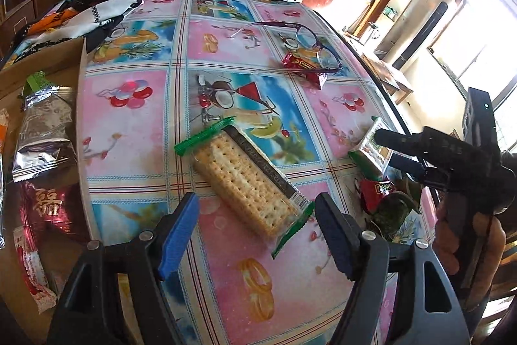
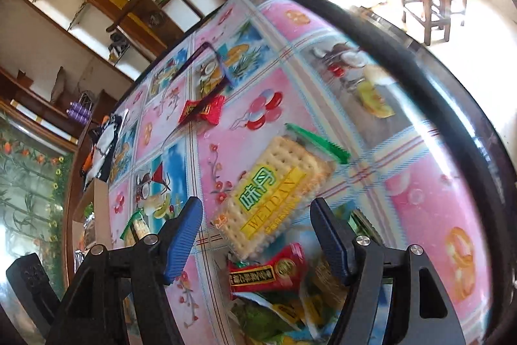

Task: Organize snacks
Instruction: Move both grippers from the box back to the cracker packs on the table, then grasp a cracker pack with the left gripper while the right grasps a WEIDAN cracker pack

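1. The left gripper [image 1: 255, 235] hangs over the table [image 1: 135, 125] with its blue pads apart and nothing pressed between them; a cracker pack [image 1: 245, 180] lies flat just ahead, its near green end reaching into the gap.
2. The right gripper [image 2: 255, 238] also stands apart and empty. Its own view shows a second cracker pack [image 2: 274, 193], label side up, just beyond the fingertips, and a red snack pack [image 2: 268, 270] with green wrappers [image 2: 265, 316] low between the two fingers.
3. Only the left view shows the cardboard box [image 1: 38, 63] to the left of its gripper, holding a silver bag [image 1: 45, 134] and a dark red bag [image 1: 48, 209].
4. Only the left view shows the right gripper from outside, off to its right, held in a hand [image 1: 468, 244] above that pile.
5. Both views show a small red packet [image 1: 303, 67] lying under a pair of glasses [image 1: 310, 41], well ahead of the grippers.
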